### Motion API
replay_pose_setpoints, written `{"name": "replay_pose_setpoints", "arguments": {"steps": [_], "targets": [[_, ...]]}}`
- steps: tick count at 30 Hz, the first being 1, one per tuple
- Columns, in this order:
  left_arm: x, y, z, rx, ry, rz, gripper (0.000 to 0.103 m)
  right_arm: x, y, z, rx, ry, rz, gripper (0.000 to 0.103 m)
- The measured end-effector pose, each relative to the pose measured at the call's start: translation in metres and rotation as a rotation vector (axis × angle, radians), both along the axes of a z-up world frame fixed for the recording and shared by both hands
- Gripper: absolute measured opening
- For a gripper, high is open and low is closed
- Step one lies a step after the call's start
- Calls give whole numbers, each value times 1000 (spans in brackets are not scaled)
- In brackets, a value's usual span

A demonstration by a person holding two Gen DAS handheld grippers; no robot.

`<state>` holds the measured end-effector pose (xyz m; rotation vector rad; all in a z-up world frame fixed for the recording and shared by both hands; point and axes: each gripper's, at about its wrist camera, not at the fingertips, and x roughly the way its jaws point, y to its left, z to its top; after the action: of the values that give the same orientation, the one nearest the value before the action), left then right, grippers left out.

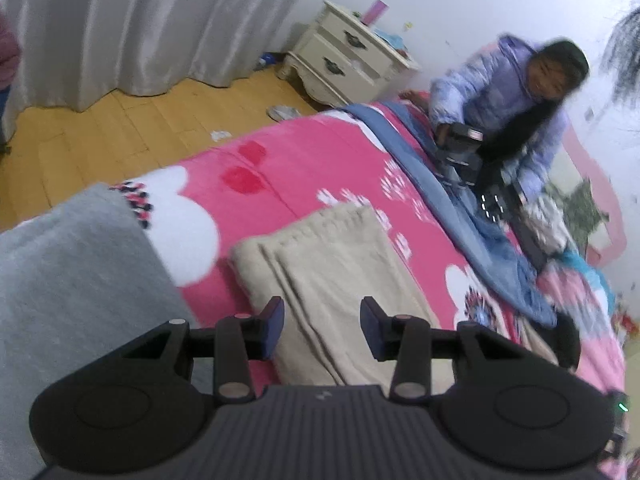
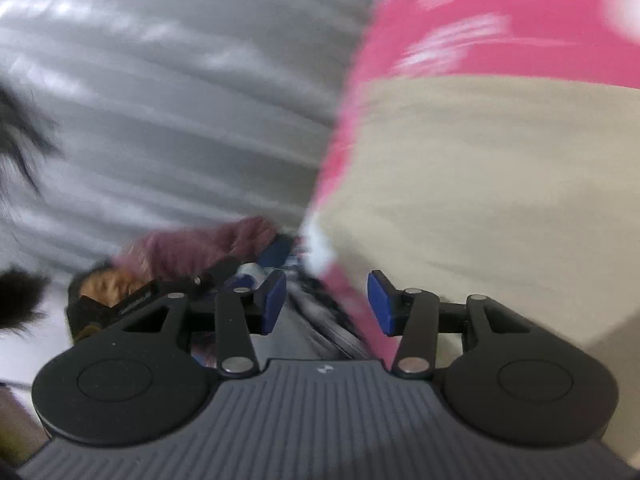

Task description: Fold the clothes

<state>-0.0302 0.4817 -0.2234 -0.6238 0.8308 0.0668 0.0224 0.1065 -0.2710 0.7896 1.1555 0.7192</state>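
The work surface is a bed covered by a pink blanket (image 1: 304, 168) with white and red shapes. Beyond its far edge there is a wooden floor (image 1: 100, 128), a pale grey curtain (image 1: 140, 28) and a cream nightstand (image 1: 348, 56) with two drawers, both closed; some small things lie on its top, too small to name. A beige folded garment (image 1: 336, 280) lies flat in the middle of the blanket, with free pink surface around it. A grey cloth (image 1: 68, 280) lies at the left edge, near the beige one but apart. A blue quilt (image 1: 460, 204) is bunched along the right side, where a person in a lilac jacket (image 1: 492, 92) sits. The left gripper (image 1: 322, 320) is released, its jaws apart over the near end of the beige garment, holding nothing. The right gripper (image 2: 327, 300) is also released and empty; its view is strongly blurred, with the beige garment (image 2: 500, 184) at the right.
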Motion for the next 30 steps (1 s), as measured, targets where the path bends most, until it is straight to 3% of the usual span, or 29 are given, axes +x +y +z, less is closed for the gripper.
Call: {"name": "replay_pose_setpoints", "arguments": {"steps": [4,6,12,16,21,24,26,29,30], "targets": [[2,-47,-9,64,28,-114,43,-35,-118,5,-188,98,-254,52],[1,-77,-16,79,42,-211,43,-43,-152,-7,-242,137,-334,54],[-26,-210,-28,326,-19,-716,43,-31,-180,-58,-181,190,-431,53],[-57,-269,-52,471,-46,-933,45,-15,-188,-75,-142,183,-490,52],[-96,-341,-84,657,-75,-1191,47,4,-182,-87,-60,169,-411,52],[-109,-352,-91,740,-85,-1183,48,13,-178,-91,-51,185,-365,50],[-114,-356,-93,762,-82,-1159,44,12,-178,-90,-68,182,-328,35],[-121,-362,-93,814,-84,-1125,27,11,-173,-89,-134,153,-293,17],[-124,-364,-93,836,-87,-1114,14,12,-170,-88,-157,138,-281,14]]}}
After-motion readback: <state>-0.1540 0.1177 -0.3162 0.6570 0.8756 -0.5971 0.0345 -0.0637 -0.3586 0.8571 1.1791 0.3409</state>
